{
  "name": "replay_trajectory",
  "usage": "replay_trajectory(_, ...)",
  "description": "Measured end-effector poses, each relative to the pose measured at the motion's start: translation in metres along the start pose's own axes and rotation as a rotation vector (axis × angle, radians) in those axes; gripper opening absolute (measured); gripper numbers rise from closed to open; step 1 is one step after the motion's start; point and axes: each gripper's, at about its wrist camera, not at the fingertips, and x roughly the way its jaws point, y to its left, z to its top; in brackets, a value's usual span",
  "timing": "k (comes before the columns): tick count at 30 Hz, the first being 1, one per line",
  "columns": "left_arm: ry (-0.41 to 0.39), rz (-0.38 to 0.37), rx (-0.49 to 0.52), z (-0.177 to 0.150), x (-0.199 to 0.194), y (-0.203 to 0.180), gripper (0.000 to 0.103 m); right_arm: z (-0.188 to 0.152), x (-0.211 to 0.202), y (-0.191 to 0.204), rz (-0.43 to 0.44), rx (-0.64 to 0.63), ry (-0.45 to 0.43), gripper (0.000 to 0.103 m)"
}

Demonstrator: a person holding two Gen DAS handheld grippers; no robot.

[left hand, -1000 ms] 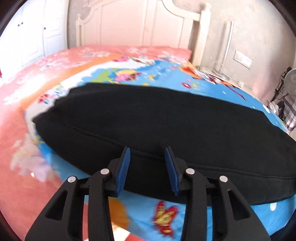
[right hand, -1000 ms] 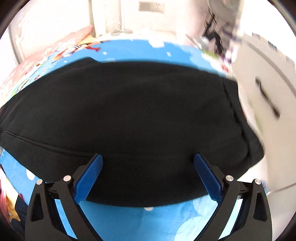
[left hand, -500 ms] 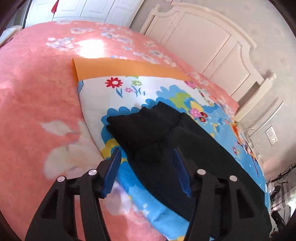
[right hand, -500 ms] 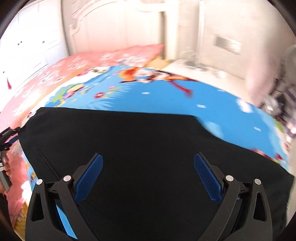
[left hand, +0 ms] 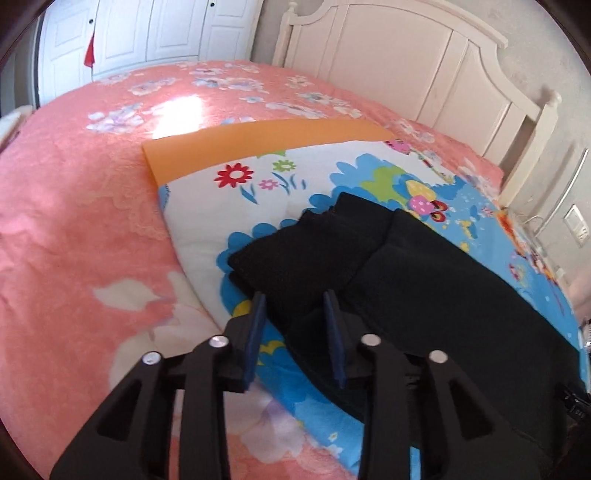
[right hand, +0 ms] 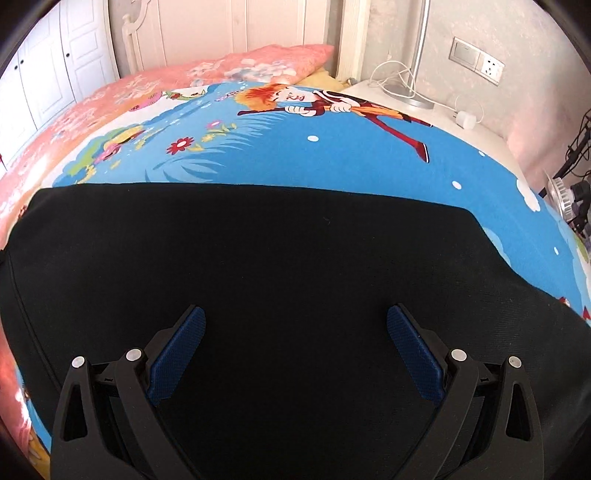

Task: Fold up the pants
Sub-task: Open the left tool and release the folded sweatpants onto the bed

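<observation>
Black pants (left hand: 424,288) lie flat along the cartoon sheet, both legs stacked, with their cuffs (left hand: 306,254) at the near left end. My left gripper (left hand: 295,314) points down at the cuff end. Its jaws are closing, with the near corner of the cuff fabric between the blue pads (left hand: 256,328) and a gap still showing. In the right wrist view the pants (right hand: 295,251) fill the lower half of the picture. My right gripper (right hand: 295,332) hovers over their middle, open wide, holding nothing.
A blue cartoon sheet (left hand: 258,192) covers a pink floral bedspread (left hand: 92,221). A white headboard (left hand: 406,66) and wardrobe doors (left hand: 147,33) stand behind. A nightstand (right hand: 424,110) with a lamp base and cables sits past the bed, below a wall socket (right hand: 476,61).
The left gripper swung from the middle of the pants to the cuff end; its jaws widened, then narrowed. The right gripper slid from the waistband end to mid-pants, still open.
</observation>
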Motion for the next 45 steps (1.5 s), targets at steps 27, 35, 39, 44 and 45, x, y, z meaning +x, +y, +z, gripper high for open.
replay_trajectory(27, -0.028, -0.071, 0.298, -0.040, 0.012, -0.117, 0.070, 0.014, -0.016, 0.058, -0.002, -0.177, -0.087, 0.096)
replay_trajectory(35, -0.058, -0.082, 0.296, -0.043, 0.014, -0.115, 0.073, 0.057, 0.001, 0.153, 0.183, -0.285, -0.094, 0.093)
replay_trajectory(39, -0.058, -0.092, 0.288, -0.042, 0.015, -0.113, 0.074, 0.061, 0.029, 0.168, 0.123, -0.305, -0.048, 0.094)
replay_trajectory(44, -0.037, -0.077, 0.310, -0.027, 0.000, -0.116, 0.069, 0.060, 0.031, 0.165, 0.107, -0.287, -0.044, 0.095)
replay_trajectory(45, -0.068, -0.063, 0.333, -0.021, -0.007, -0.119, 0.069, 0.058, 0.029, 0.167, 0.090, -0.297, -0.051, 0.095)
